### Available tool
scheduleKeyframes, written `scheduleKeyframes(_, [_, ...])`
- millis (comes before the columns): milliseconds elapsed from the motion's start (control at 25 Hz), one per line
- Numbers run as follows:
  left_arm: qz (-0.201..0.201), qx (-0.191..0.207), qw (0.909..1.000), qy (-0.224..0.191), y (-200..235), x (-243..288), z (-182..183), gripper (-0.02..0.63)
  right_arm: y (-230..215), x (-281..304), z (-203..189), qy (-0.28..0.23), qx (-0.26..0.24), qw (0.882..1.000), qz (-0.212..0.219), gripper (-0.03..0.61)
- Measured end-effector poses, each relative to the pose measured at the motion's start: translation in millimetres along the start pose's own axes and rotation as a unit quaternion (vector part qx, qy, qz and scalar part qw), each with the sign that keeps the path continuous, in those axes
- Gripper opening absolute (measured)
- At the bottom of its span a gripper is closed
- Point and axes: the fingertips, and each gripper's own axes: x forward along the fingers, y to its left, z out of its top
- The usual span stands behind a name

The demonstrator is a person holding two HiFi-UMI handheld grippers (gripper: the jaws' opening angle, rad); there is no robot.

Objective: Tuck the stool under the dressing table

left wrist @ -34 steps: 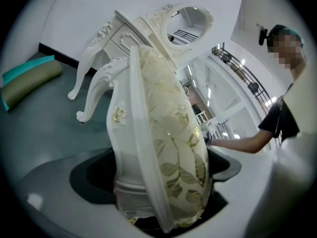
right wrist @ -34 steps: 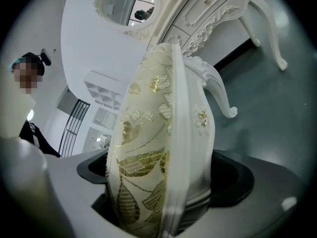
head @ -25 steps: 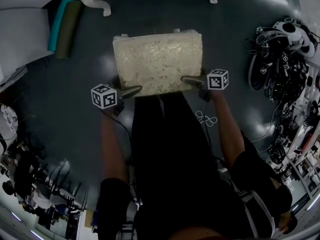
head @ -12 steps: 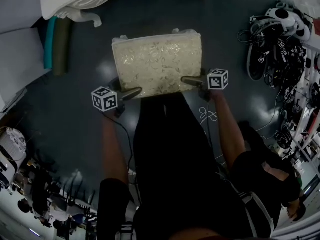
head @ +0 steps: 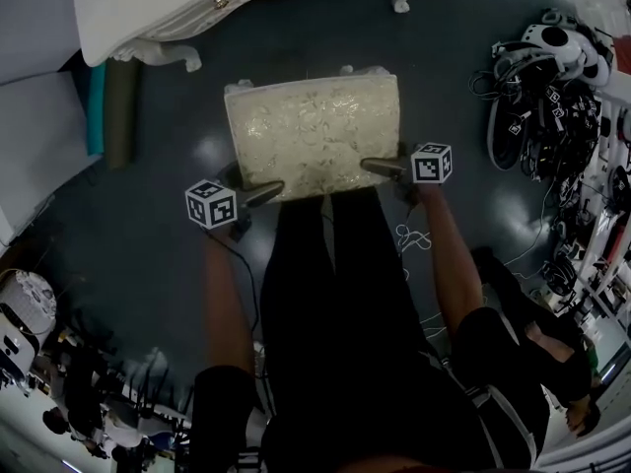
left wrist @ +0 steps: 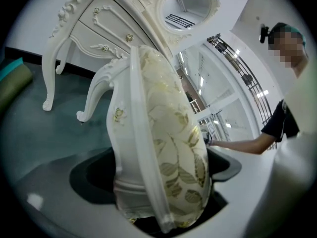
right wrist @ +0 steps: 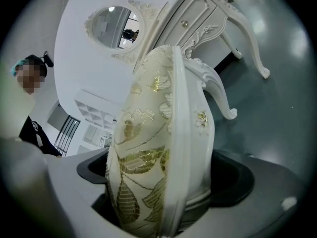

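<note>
Before a mirror [left wrist: 190,4] only gripper views show, left tongs [head: 261,193] and right tongs [head: 380,167] clamp the stool [head: 314,131].

The head view looks steeply down from above the person's own body onto the dark floor [head: 138,215]. The stool [head: 314,136] lies just beyond the legs and the dressing table [head: 197,3] sits at the far edge. The left gripper [head: 258,194] view sits low at the stool's near left corner, very close. It faces the far side along jaws clamped on the seat edge. The right gripper [head: 380,167] view mirrors it from the near right corner. All three views share the stool and the dressing table's front. Both gripper views also catch its oval mirror [left wrist: 190,4].
</note>
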Motion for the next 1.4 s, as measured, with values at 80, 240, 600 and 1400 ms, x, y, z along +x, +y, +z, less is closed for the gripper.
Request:
scheduleKeyframes(80, [0.003, -0.005, 1.0, -0.007, 6.5, 9.0, 6.4, 0.552, -10.2, 1.7, 11.7, 0.006, -0.005, 1.0, 0.001, 0.597])
scheduleKeyframes(240, [0.011, -0.005, 0.9998, -0.018, 17.2, 22.0, 19.5, 0.553, -27.5, 5.4, 29.2, 0.012, -0.008, 1.0, 0.006, 0.597])
scheduleKeyframes(600, [0.023, -0.021, 0.9988, -0.038, 44.4, 67.3, 45.8, 0.552, -80.4, 11.6, 69.6, 0.027, -0.013, 0.999, 0.018, 0.598])
scheduleKeyframes(1400, [0.046, -0.047, 0.9945, -0.082, 142.5, 169.1, 88.2, 0.553, -216.9, 54.9, 145.3, 0.068, -0.026, 0.997, 0.034, 0.598])
